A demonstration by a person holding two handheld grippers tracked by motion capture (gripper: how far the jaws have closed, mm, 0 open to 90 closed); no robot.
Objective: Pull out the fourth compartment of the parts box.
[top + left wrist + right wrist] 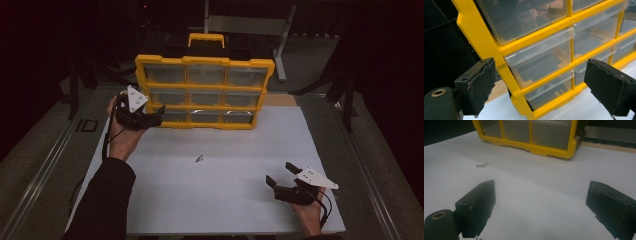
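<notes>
while the left gripper (159,114) hovers with jaws spread wide at the left end of the yellow organizer (205,92), nothing sits between its pads; from the left gripper view the frame's left post and the lower clear drawers (541,60) lie in the gap ahead, not touched as far as i can tell. the organizer stands upright at the far middle of the white tabletop (225,200), handle on top. the right gripper (282,175) rests near right, jaws likewise released and empty, well apart from everything. a small screw (199,159) lies alone at the middle of the tabletop.

the drawers look like thin hard plastic: light, stiff, smooth, likely slippery under the pads, and prone to slide out suddenly. the best hold is probably the small front lip of a drawer, pinched squarely. the frame itself seems light enough to shift or tip when a drawer is pulled, so steadying it may help.
</notes>
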